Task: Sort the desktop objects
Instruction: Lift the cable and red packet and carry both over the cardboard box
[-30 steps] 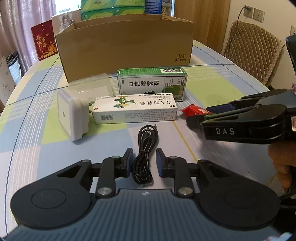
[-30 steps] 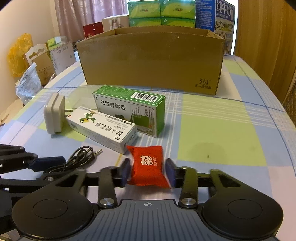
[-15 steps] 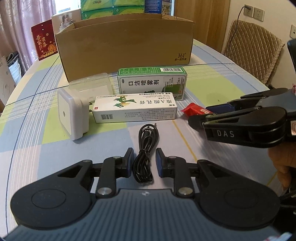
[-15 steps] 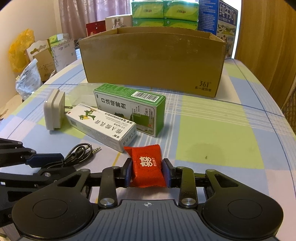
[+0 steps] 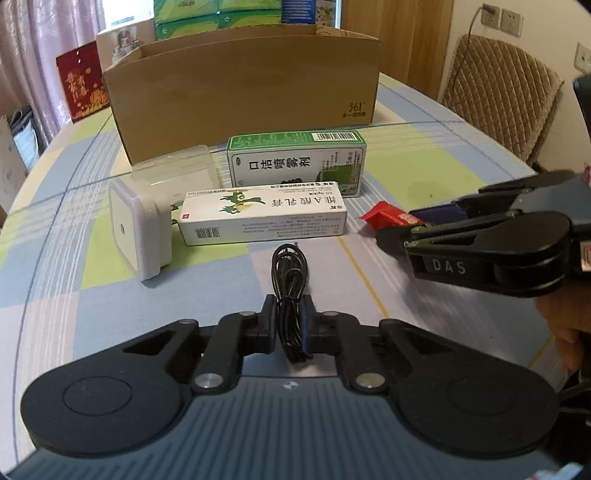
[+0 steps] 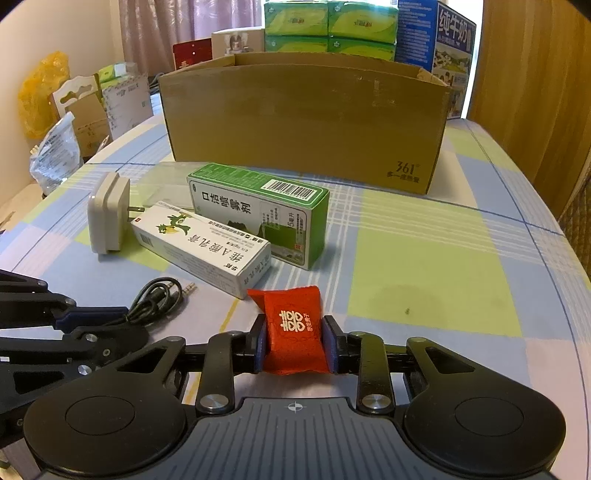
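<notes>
My left gripper is shut on a coiled black cable that lies on the checked tablecloth. My right gripper is shut on a red candy packet; the left wrist view shows that packet at the right gripper's tips. Behind them lie a white medicine box and a green spray box, with a white plug adapter to the left. A clear plastic case sits behind the adapter. A large open cardboard box stands at the back.
Green tissue packs and a blue milk carton stand behind the cardboard box. A padded chair is at the right of the table. Bags and cartons crowd the left side beyond the table edge.
My left gripper has shut on the black cable. My right gripper has tightened on the red packet, which has crumpled slightly. Both have edged a little forward.
</notes>
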Demonstrator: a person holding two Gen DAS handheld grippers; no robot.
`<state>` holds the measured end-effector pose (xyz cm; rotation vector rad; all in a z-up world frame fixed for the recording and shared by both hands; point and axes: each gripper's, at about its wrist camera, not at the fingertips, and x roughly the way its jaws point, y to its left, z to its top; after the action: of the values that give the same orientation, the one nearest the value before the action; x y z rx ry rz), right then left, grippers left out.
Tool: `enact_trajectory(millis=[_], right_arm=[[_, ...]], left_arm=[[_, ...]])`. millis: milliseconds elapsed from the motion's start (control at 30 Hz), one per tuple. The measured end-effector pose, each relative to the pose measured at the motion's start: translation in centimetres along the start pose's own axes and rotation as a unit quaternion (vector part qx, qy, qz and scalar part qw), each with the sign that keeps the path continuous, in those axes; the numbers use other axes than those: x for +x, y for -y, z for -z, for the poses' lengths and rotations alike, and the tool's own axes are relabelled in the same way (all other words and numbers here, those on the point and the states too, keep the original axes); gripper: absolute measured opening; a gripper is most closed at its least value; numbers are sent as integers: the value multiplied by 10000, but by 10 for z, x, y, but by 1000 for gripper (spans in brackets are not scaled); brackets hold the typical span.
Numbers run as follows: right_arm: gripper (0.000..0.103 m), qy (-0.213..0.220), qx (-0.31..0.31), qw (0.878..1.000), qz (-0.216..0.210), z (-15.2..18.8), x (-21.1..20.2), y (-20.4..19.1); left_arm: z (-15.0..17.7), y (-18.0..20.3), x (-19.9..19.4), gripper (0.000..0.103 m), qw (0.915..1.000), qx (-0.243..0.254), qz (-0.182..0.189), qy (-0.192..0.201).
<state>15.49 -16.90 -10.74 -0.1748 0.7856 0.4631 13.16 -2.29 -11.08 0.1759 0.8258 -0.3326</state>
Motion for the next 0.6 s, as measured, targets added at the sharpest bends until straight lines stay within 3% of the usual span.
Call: enact_trajectory(millis=[600], right_arm=[[27, 243, -106, 9996, 105, -3, -22, -1]], left_arm=[[-7, 2, -18, 9, 9996, -163, 50, 203]])
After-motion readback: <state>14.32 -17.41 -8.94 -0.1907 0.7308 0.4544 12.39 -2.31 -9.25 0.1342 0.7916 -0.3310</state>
